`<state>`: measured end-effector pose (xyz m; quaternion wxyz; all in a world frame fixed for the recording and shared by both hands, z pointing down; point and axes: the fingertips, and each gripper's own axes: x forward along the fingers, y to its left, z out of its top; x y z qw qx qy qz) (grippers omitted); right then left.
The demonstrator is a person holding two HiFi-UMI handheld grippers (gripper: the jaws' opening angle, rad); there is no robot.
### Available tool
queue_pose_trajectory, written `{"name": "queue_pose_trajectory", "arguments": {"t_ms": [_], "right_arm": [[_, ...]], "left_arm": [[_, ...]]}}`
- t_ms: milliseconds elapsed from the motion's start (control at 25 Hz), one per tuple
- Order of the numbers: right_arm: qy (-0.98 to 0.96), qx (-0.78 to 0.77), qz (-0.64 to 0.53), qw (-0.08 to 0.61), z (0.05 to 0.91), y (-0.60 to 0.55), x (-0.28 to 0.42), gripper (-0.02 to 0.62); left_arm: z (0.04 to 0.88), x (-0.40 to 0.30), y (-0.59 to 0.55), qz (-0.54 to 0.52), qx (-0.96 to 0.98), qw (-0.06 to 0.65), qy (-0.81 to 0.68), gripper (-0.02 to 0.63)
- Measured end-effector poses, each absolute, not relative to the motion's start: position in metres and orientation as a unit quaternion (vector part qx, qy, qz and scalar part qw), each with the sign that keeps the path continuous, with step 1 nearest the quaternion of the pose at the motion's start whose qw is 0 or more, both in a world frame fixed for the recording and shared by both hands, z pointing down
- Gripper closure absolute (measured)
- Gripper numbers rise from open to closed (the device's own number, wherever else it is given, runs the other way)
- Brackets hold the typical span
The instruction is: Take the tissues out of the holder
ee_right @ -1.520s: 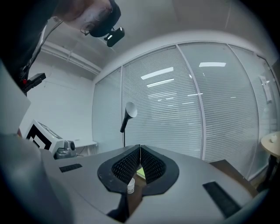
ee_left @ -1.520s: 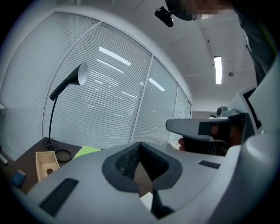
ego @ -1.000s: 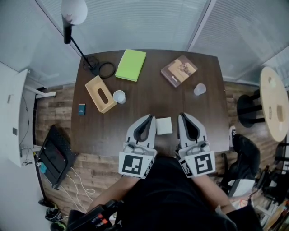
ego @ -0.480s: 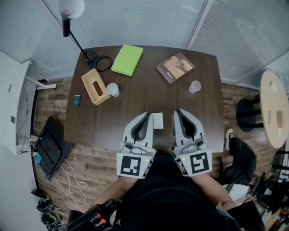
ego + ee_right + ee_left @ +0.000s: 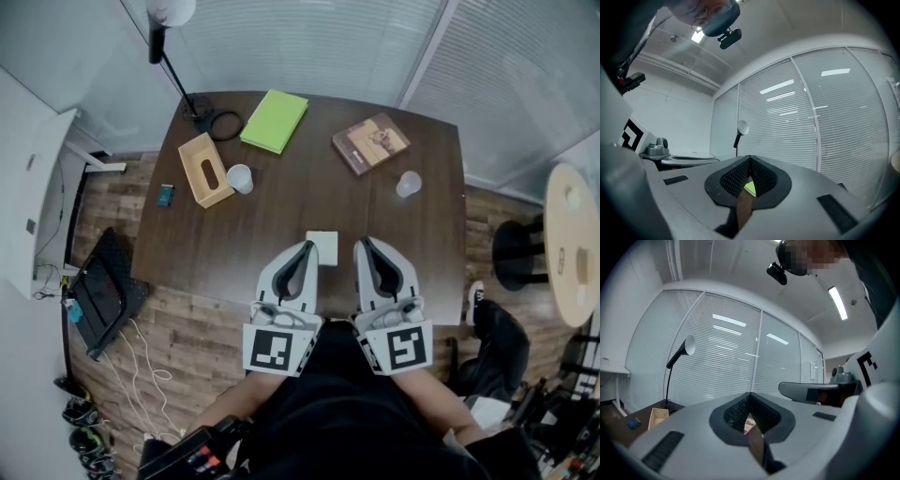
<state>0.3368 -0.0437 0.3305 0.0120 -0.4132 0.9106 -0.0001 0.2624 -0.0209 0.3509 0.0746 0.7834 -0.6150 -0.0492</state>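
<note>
While parked at six o'clock, left gripper (image 5: 307,247) and right gripper (image 5: 361,243) jaws closed empty, found tissue (image 5: 322,248) flat on bench (image 5: 422,253), holder (image 5: 206,169) at ten o'clock.

No text, brand or number can be read. The brown rectangular book (image 5: 371,143), at one o'clock on the dark wooden table (image 5: 281,206), bears print too small to make out. The black-and-white square markers (image 5: 272,349) on the left gripper (image 5: 305,247) and right gripper (image 5: 364,244) show only coded patterns.

Grey hand-held grippers (image 5: 307,247), black-white marker cubes (image 5: 272,349), black top (image 5: 347,417).
</note>
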Motion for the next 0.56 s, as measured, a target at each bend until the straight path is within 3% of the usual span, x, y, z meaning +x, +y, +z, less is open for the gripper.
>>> {"name": "queue_pose_trajectory", "arguments": {"t_ms": [560], "right_arm": [[0.910, -0.414, 0.021, -0.004, 0.334, -0.030, 0.350, 0.584]], "left_arm": [[0.355, 0.284, -0.014, -0.055, 0.789, 0.070, -0.608, 0.611]]}}
